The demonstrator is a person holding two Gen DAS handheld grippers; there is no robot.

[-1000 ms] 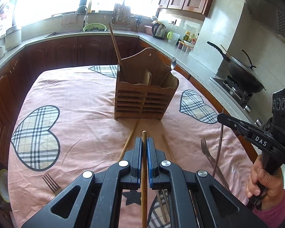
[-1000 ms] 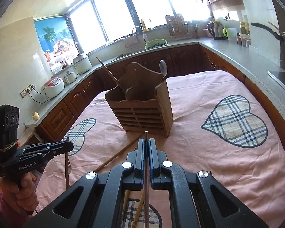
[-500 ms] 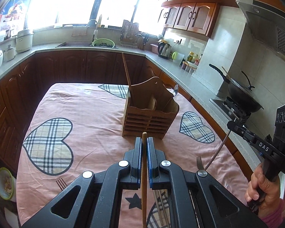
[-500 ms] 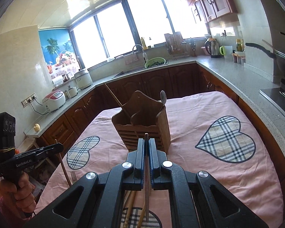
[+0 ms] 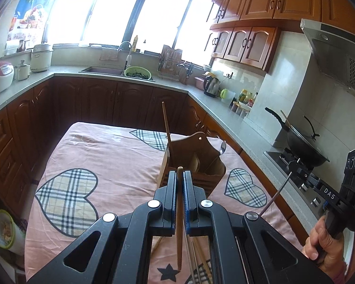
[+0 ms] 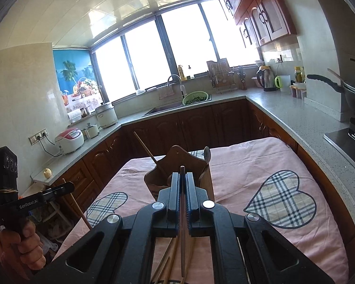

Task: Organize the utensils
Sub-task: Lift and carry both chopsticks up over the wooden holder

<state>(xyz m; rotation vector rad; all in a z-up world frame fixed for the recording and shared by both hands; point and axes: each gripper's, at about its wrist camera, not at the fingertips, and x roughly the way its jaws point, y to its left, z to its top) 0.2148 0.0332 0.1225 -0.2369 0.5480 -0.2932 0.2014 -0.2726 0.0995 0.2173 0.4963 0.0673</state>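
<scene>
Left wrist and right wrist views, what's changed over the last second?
Both grippers have risen away from the table. The left gripper has lifted its wooden chopstick clear of the cloth, and the right gripper has lifted a thin metal utensil. Both stayed clamped throughout. The wooden holder, its spoon, and the loose chopsticks on the tablecloth haven't moved.

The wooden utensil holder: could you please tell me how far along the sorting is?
Done: a wooden chopstick and a metal spoon stand in the holder. In hand: the left tool is shut on a brown chopstick, the right tool on a thin grey stick. Left: several loose chopsticks lie on the tablecloth beneath the tools.
</scene>
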